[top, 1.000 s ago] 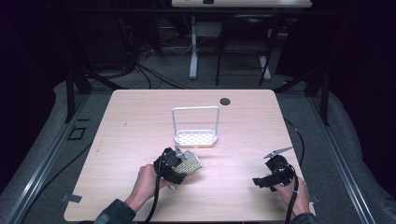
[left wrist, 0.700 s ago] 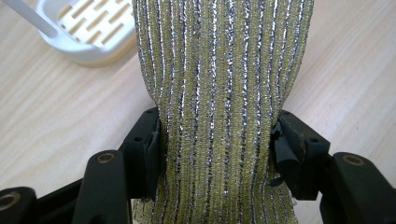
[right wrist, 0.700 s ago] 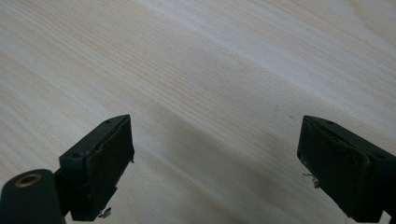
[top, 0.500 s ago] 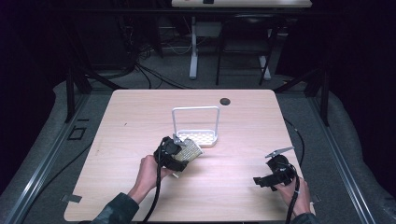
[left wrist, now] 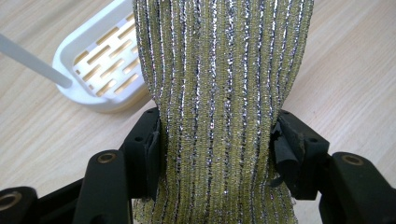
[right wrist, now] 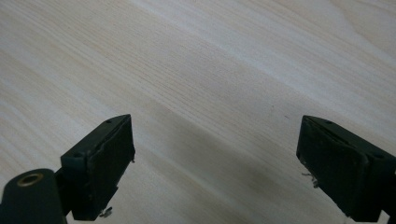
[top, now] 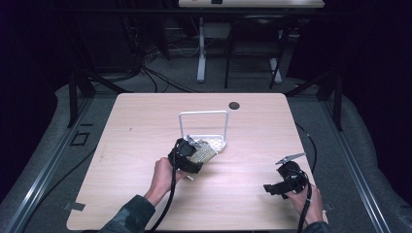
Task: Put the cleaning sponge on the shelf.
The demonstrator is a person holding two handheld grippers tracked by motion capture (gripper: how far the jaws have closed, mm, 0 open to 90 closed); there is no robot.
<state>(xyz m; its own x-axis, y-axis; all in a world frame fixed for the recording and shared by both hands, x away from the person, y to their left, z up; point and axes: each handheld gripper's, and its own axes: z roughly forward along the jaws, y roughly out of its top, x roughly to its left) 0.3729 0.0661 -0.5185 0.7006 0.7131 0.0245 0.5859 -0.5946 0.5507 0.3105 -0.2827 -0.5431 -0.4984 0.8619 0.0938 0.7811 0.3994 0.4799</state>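
1. Table = pale wood-grain laminate table top (top: pixel 145 126), rectangular w/ rounded corners, smooth and matte. Small round dark grommet hole (top: pixel 234 105) near the far edge.
2. Mid-table sits a white plastic slotted tray w/ a tall square wire-frame handle (top: pixel 204 121). Up close in the left gripper view the tray (left wrist: pixel 100 60) has rounded corners, a raised rim and rows of short slots in the base; one thin white rod of the handle runs off to the left.
3. The yellow-green ribbed scouring cloth w/ silver glitter threads (left wrist: pixel 224 107) is a knit-looking thing: vertical ribs, sparkly metallic strands running along them, looks rough and scratchy. In the high view it (top: pixel 203 152) is just beside the tray's near edge, at its front-left corner; can't tell if it's touching the rim.
4. Left gripper (top: pixel 187 154): black jaws clamped on the cloth from both sides, pads pressing into its edges so it bunches a bit btwn them. The left hand (top: pixel 164 174) holds the tool from behind.
5. Right gripper (top: pixel 281 184): near the table's front-right corner, well apart from the tray. In its own view the jaws (right wrist: pixel 215 163) are spread wide w/ nothing btwn them, just bare wood below. Pads look worn, w/ bits of fluff stuck on.
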